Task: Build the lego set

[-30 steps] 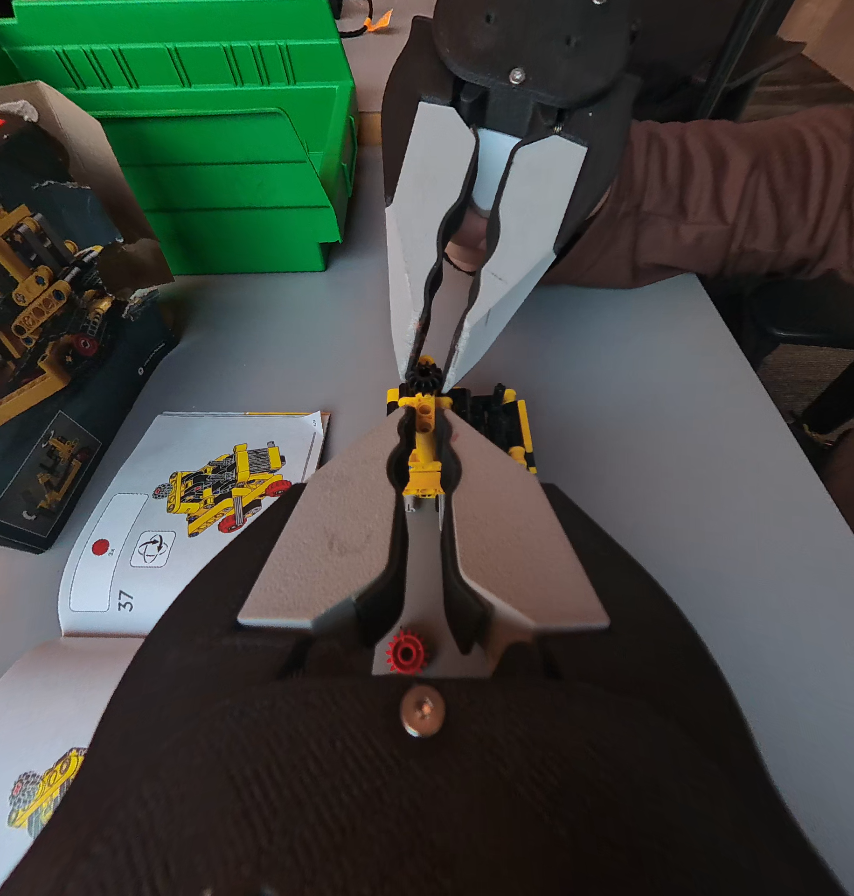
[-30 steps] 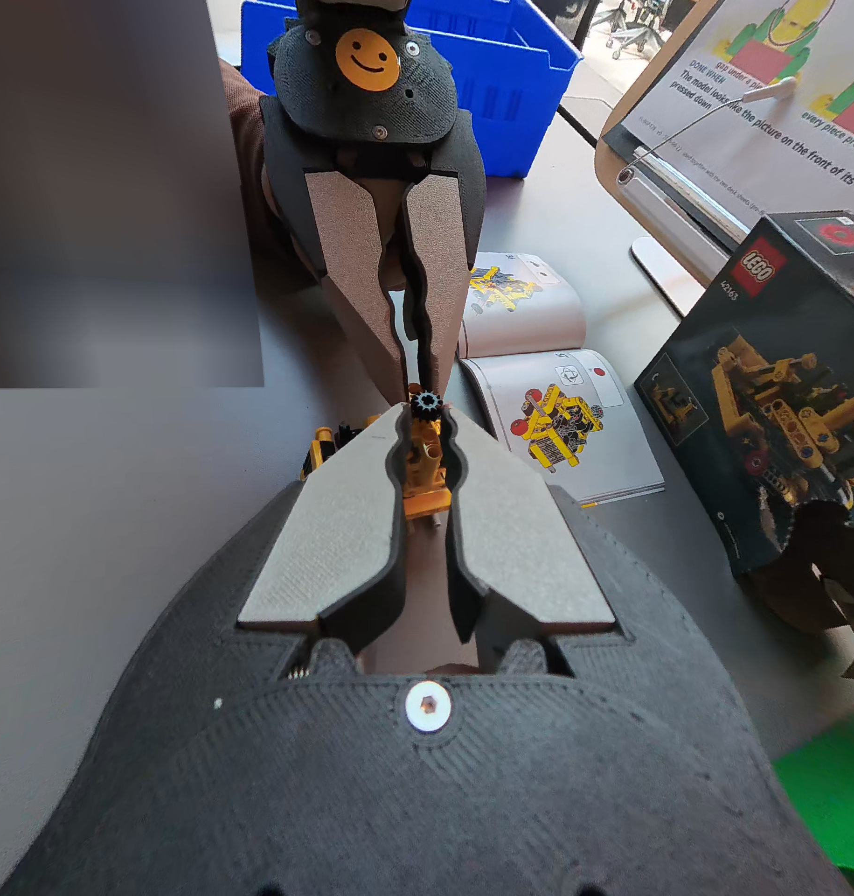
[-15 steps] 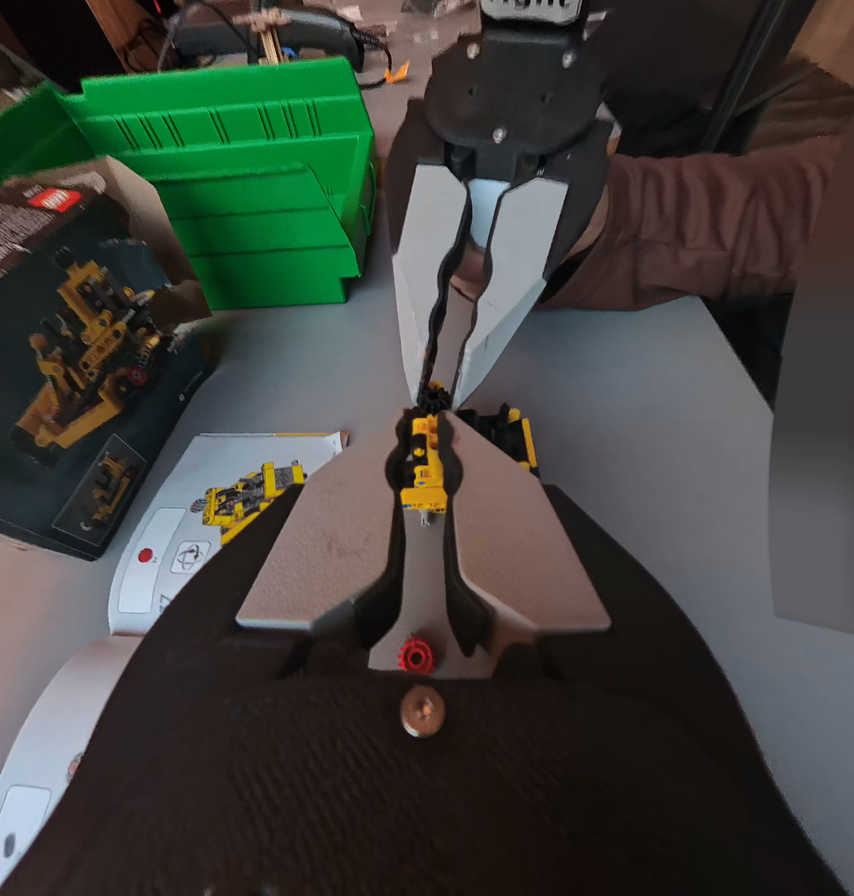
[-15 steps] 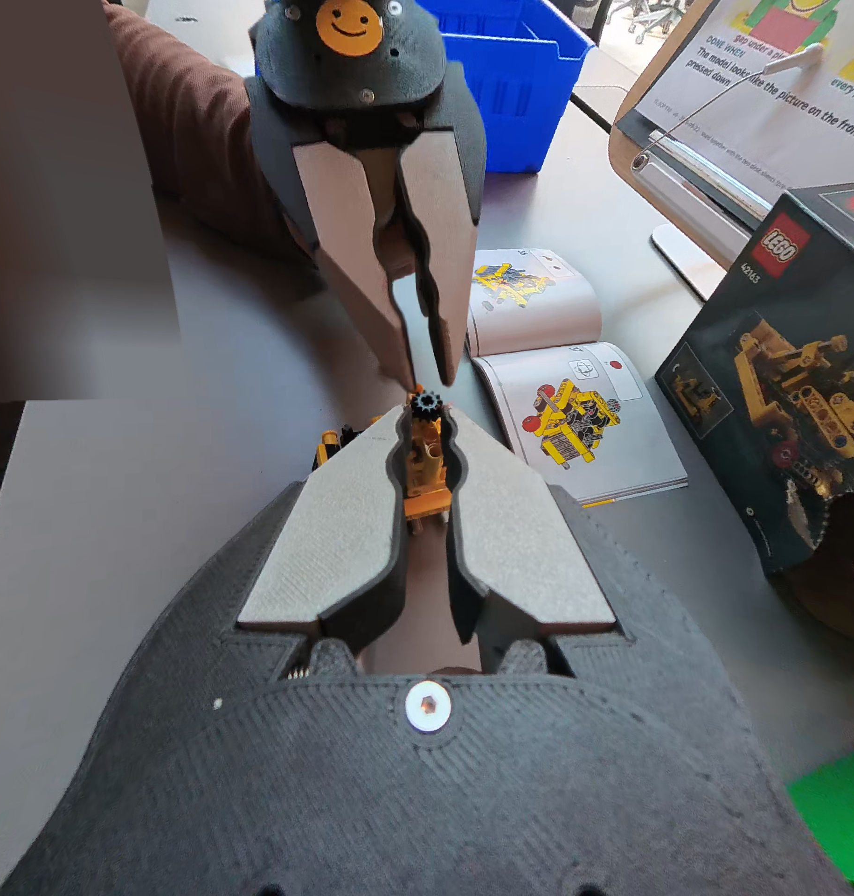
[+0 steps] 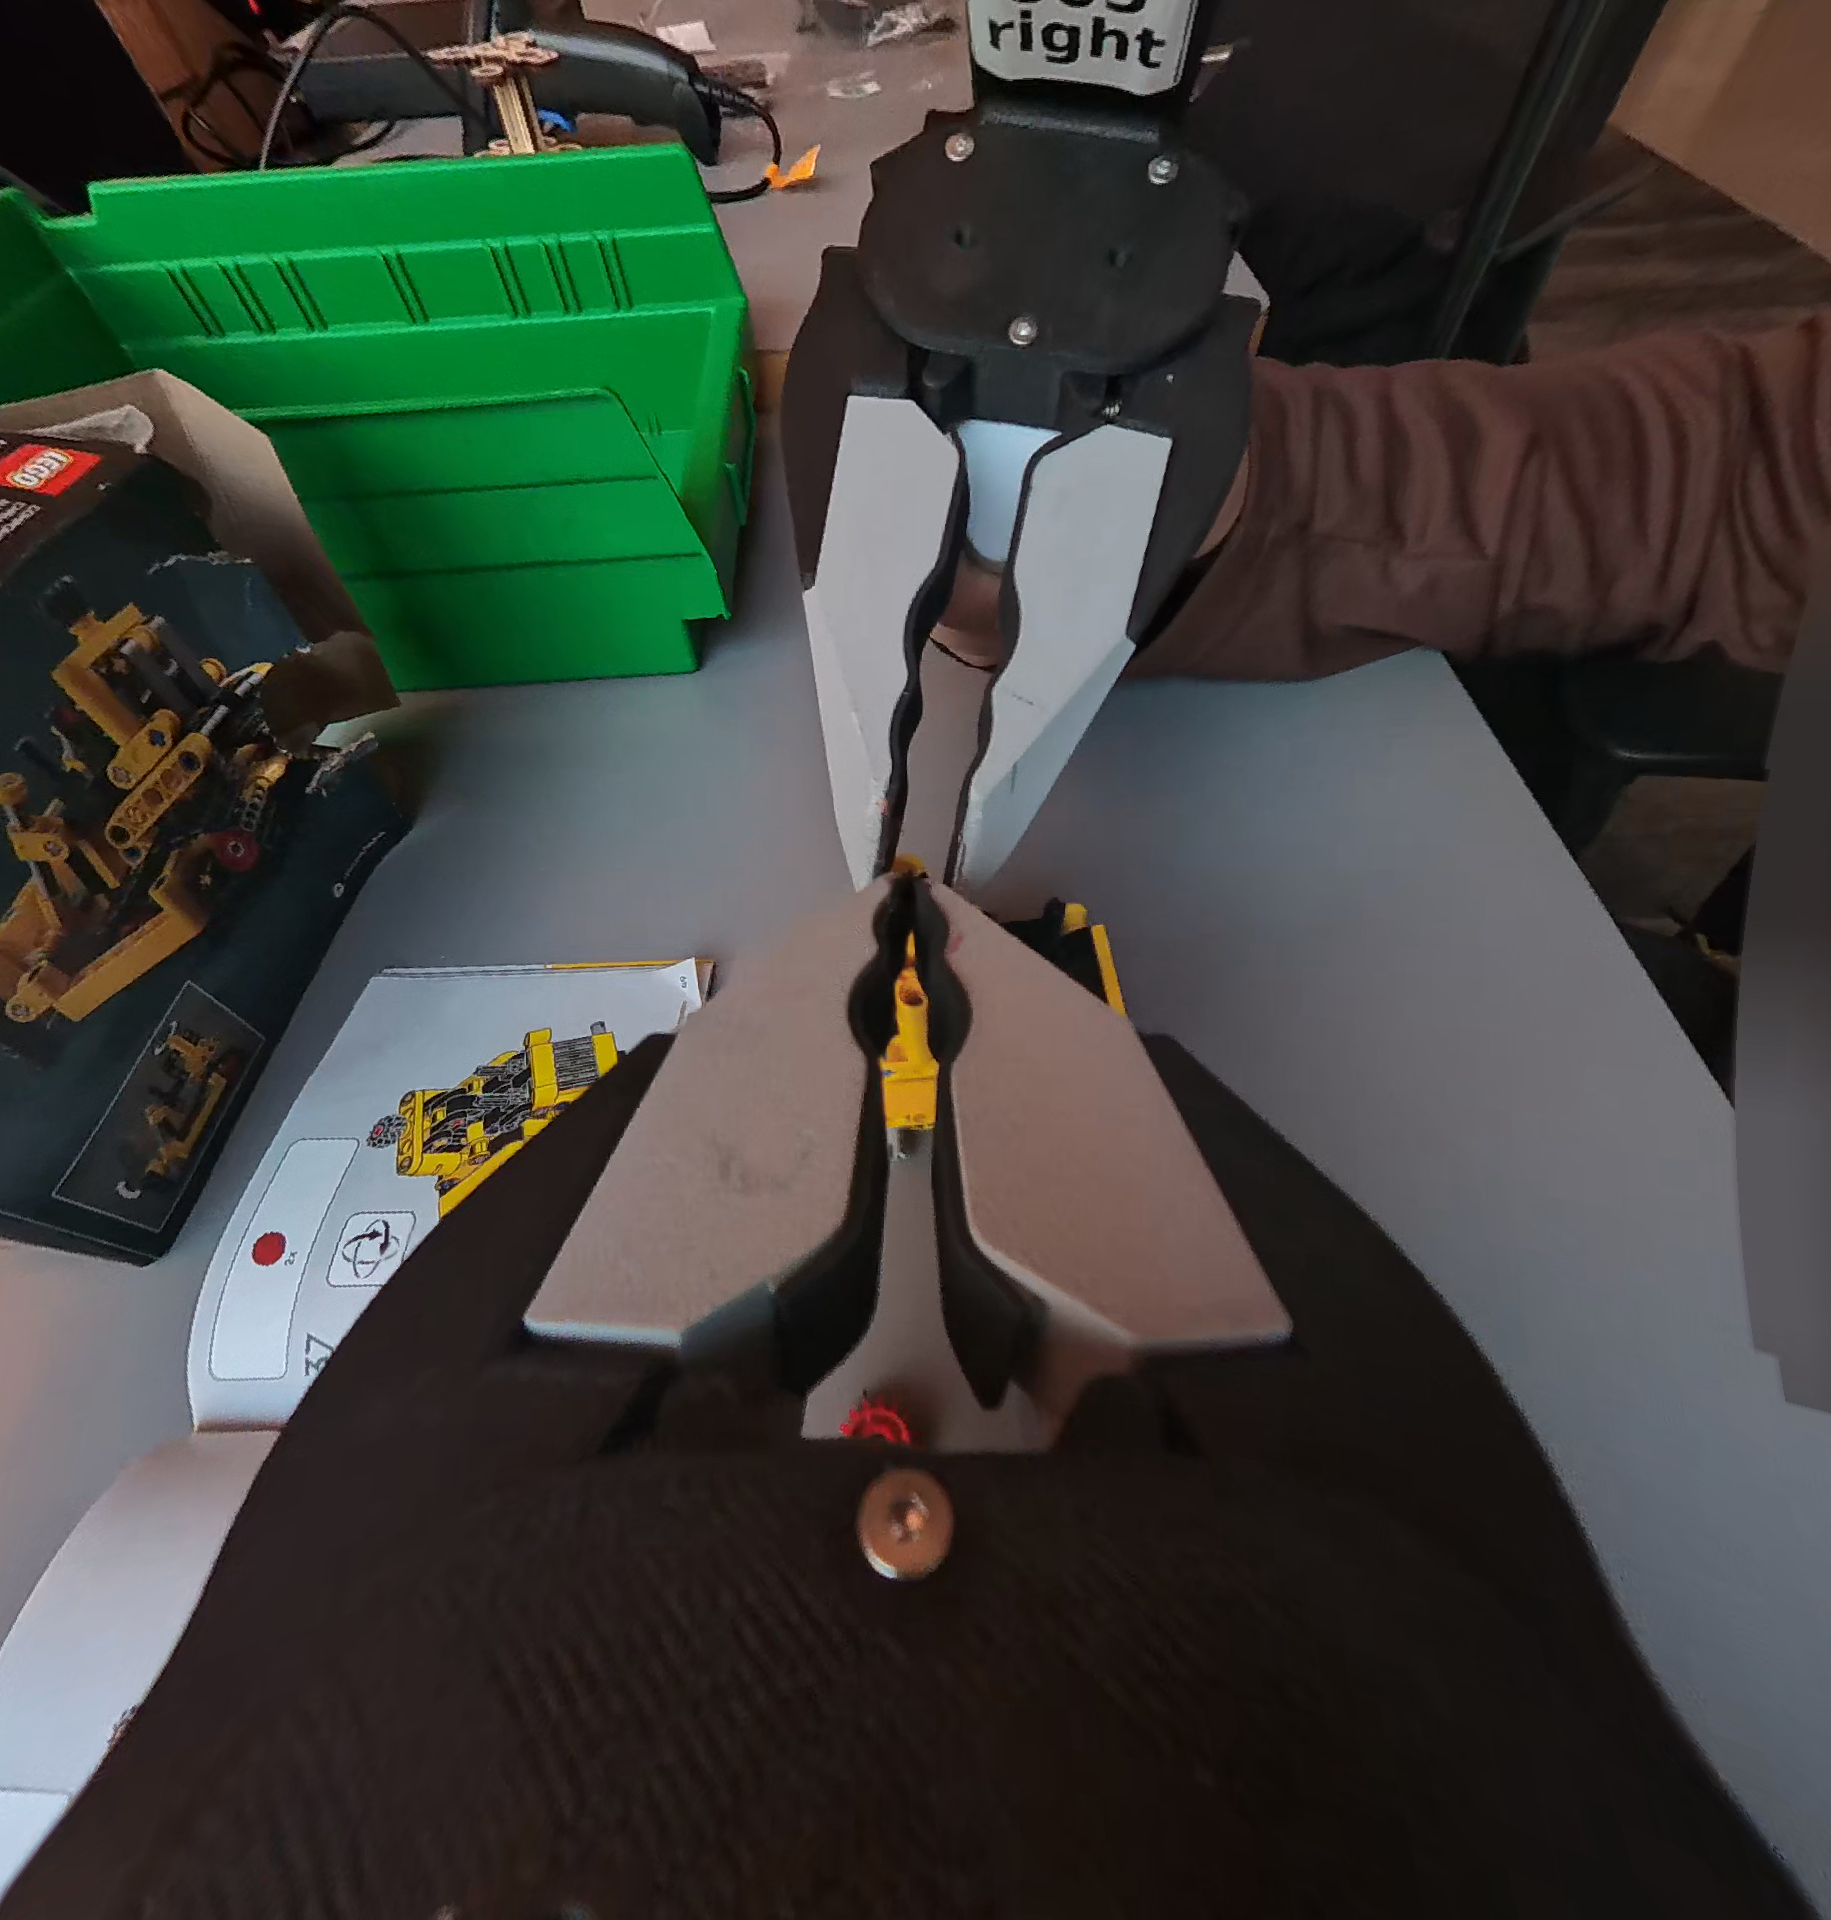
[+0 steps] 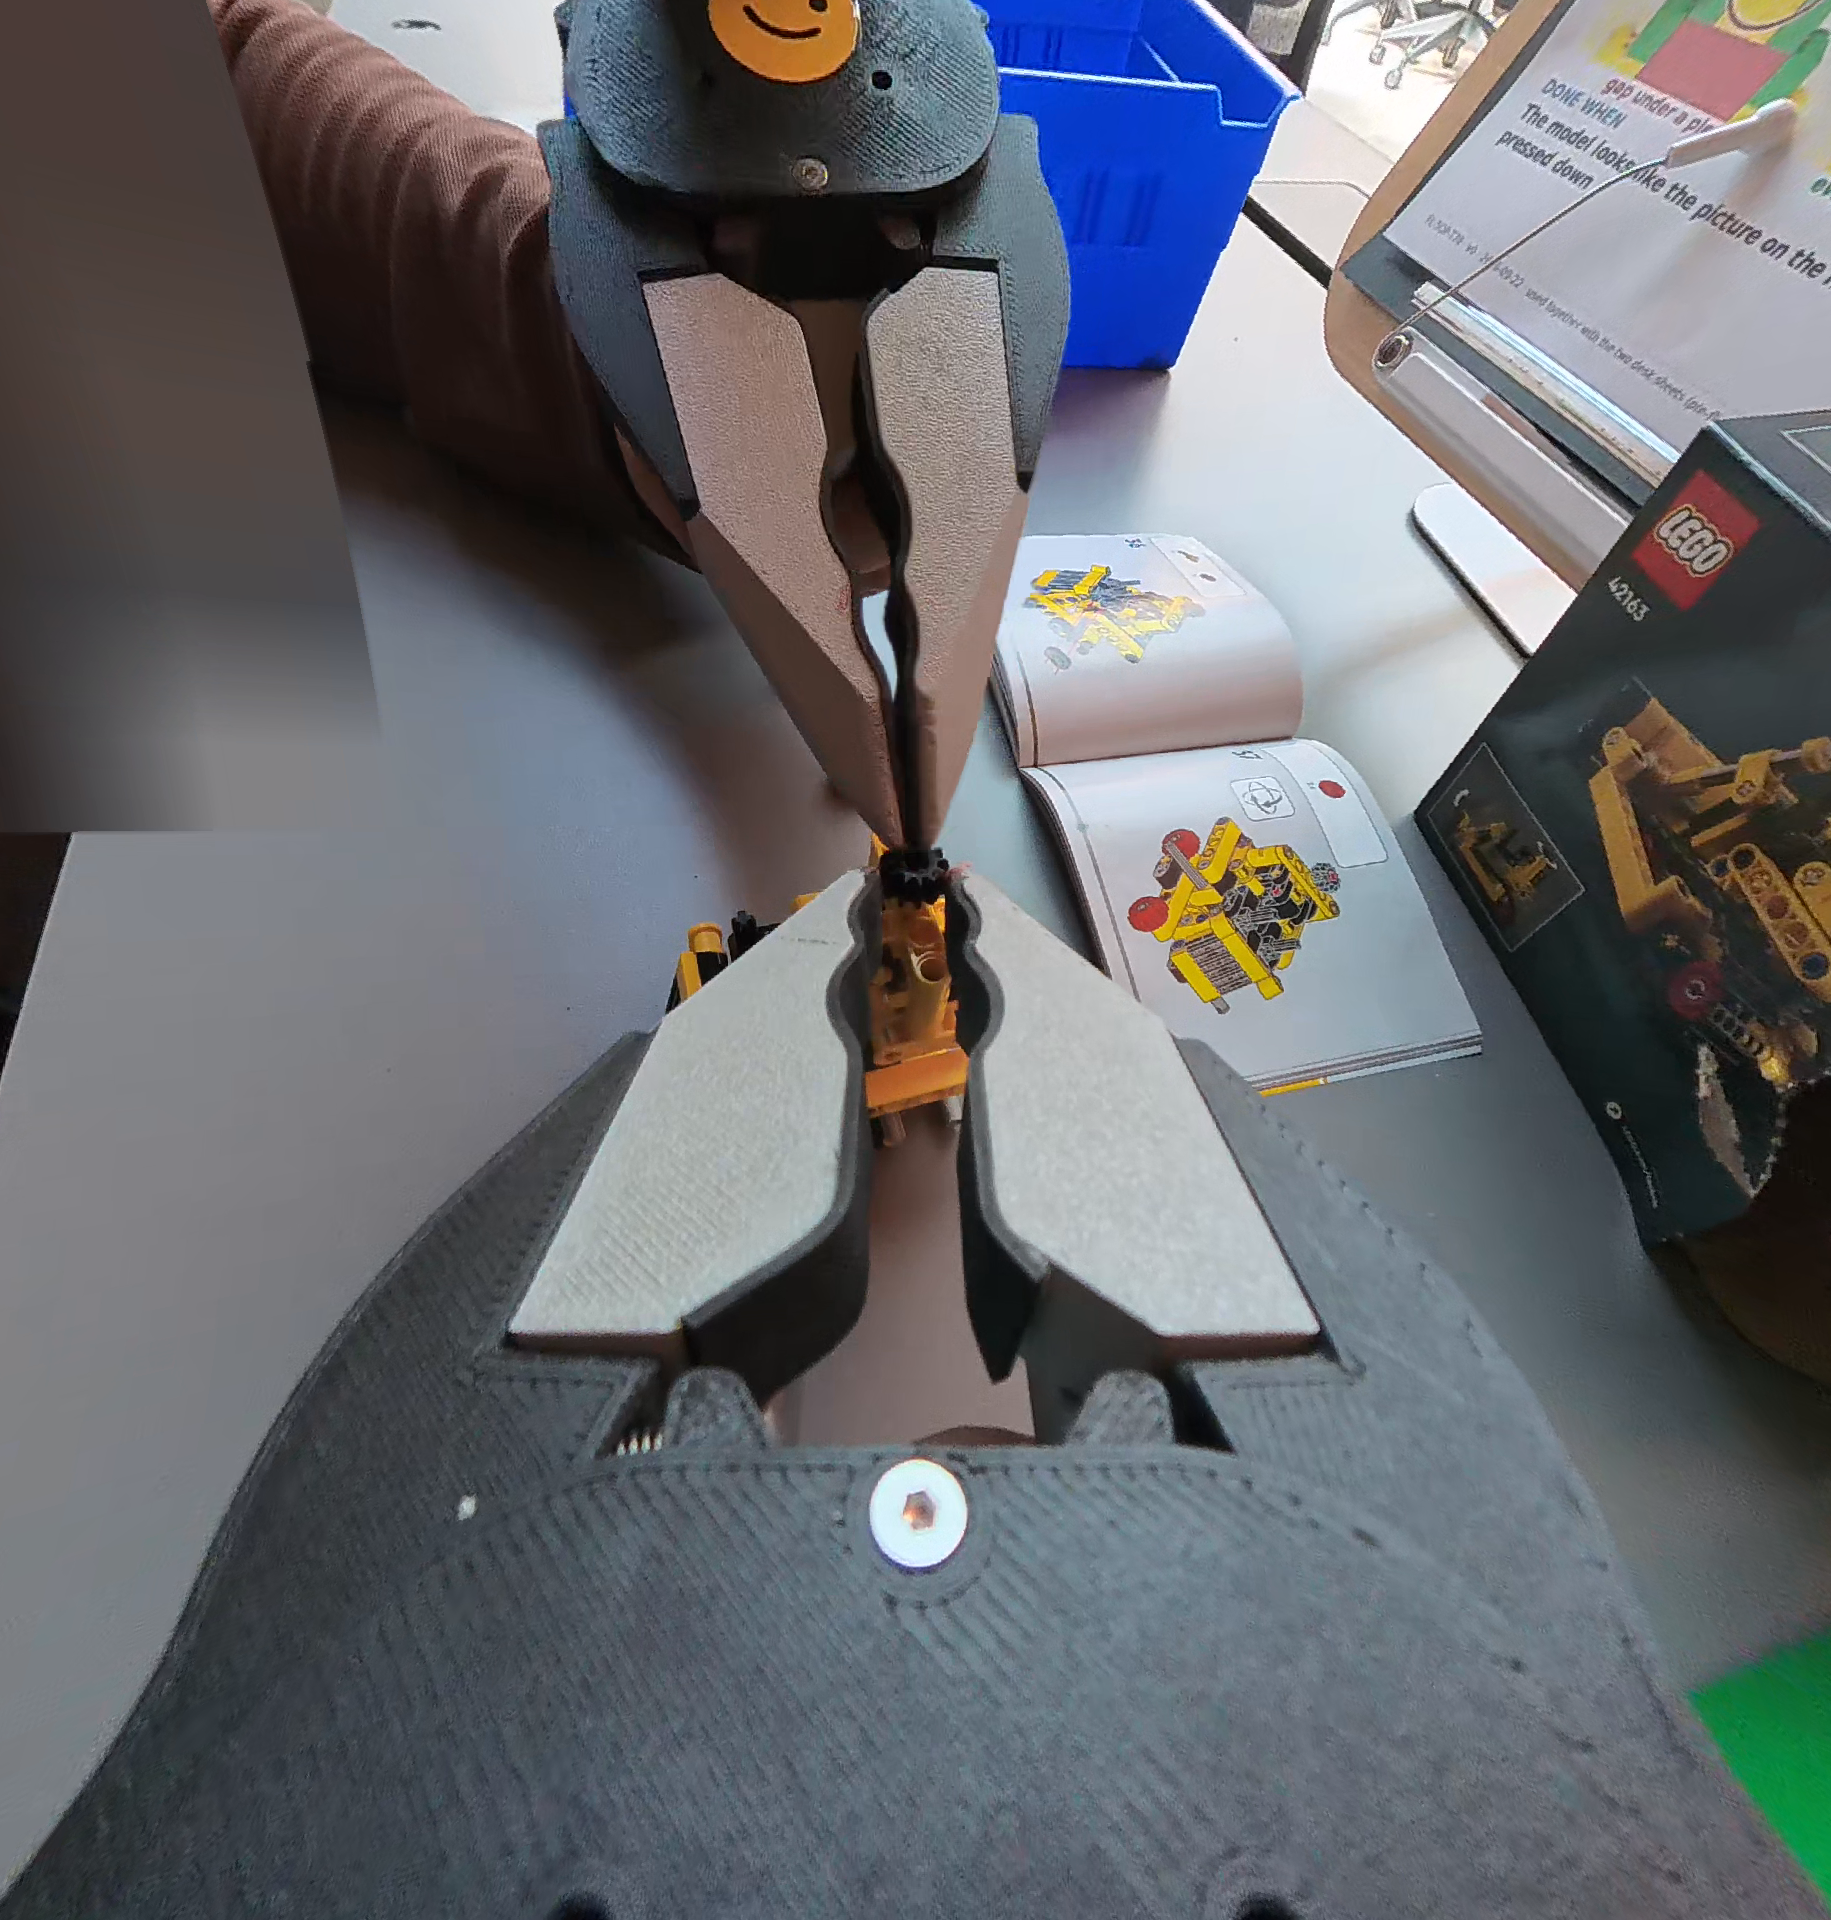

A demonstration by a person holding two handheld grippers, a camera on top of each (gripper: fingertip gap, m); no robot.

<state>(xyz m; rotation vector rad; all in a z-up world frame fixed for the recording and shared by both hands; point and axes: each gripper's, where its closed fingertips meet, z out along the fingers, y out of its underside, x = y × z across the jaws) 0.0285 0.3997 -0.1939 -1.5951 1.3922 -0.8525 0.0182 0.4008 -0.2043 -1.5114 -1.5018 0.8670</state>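
One tabletop (image 5: 1306,935) bears one green bin (image 5: 454,416), one set box (image 5: 111,779) and one open instruction booklet (image 5: 495,1060), kept left for reference. Two claws meet mid-table: the right claw (image 6: 909,894) grips the yellow sub-assembly (image 6: 906,997); the left claw (image 5: 906,894) is pinched closed at its one black gear (image 6: 913,868), judged for seating.

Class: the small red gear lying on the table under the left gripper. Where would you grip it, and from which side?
Pinch the red gear across its toothed rim, coming down from above: it appears to lie flat on the table, so opposite teeth are the only reachable faces.
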